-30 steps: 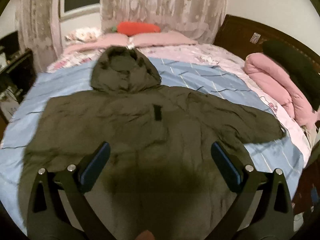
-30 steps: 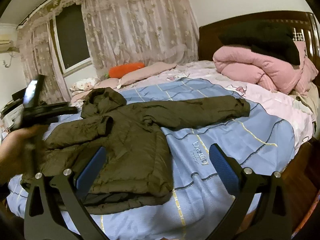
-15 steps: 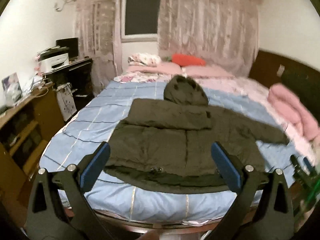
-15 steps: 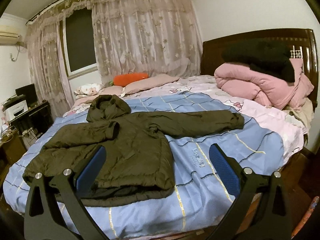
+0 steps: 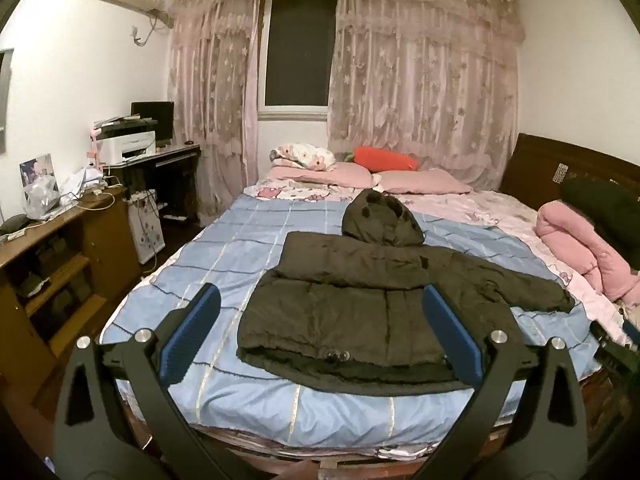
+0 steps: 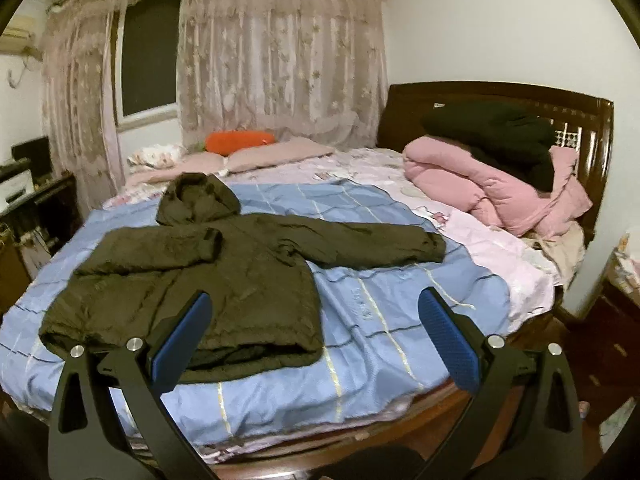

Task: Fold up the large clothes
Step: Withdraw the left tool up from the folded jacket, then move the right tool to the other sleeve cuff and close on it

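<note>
A dark olive hooded jacket [image 5: 352,304] lies flat on the blue checked bedspread [image 5: 240,264]. Its left sleeve is folded across the chest; its right sleeve [image 6: 360,240] stretches out toward the pink bedding. The hood [image 5: 380,220] points at the pillows. The jacket also shows in the right wrist view [image 6: 192,280]. My left gripper [image 5: 320,336] is open and empty, held back from the bed's foot, well short of the jacket's hem. My right gripper [image 6: 312,340] is open and empty, also off the bed's near edge.
A pink quilt [image 6: 480,188] with a black garment [image 6: 500,128] on it lies at the dark headboard [image 6: 580,112]. Pillows and an orange cushion [image 5: 384,158] lie by the curtains. A wooden shelf unit [image 5: 52,264] and a desk with a printer [image 5: 128,148] stand left of the bed.
Both grippers have pulled back from over the jacket to beyond the bed's foot and risen. The left sleeve now lies folded across the chest. Both stay open.
</note>
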`<state>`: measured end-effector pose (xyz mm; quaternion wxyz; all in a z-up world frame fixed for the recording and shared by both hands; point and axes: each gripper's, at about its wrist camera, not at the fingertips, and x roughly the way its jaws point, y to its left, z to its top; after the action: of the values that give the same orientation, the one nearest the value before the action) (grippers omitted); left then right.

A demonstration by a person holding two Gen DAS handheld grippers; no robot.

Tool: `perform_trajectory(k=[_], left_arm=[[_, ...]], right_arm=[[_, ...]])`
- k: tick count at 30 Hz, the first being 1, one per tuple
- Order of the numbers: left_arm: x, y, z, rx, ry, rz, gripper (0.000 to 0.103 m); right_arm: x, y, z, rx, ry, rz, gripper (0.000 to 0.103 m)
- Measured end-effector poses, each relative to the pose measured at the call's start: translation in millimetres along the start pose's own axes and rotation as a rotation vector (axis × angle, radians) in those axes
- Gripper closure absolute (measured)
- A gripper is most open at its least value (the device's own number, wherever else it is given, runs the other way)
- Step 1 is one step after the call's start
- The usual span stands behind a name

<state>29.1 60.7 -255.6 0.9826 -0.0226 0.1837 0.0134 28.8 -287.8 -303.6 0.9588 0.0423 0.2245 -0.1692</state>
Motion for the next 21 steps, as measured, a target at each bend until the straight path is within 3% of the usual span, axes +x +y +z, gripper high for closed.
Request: perform_trajectory(k=[16,21], left_arm=[[22.8,18.7,-28.2,0.004,0.073,0.018,0.002],[26.9,21.4,-30.4,0.006,0.082,0.02,0.002]], right_arm=[[-12.6,0.5,22.5,-0.043,-0.019,-0.048,0.001],[-11.0,-5.4,29.3,0.005,0.007,0.016,0.001]])
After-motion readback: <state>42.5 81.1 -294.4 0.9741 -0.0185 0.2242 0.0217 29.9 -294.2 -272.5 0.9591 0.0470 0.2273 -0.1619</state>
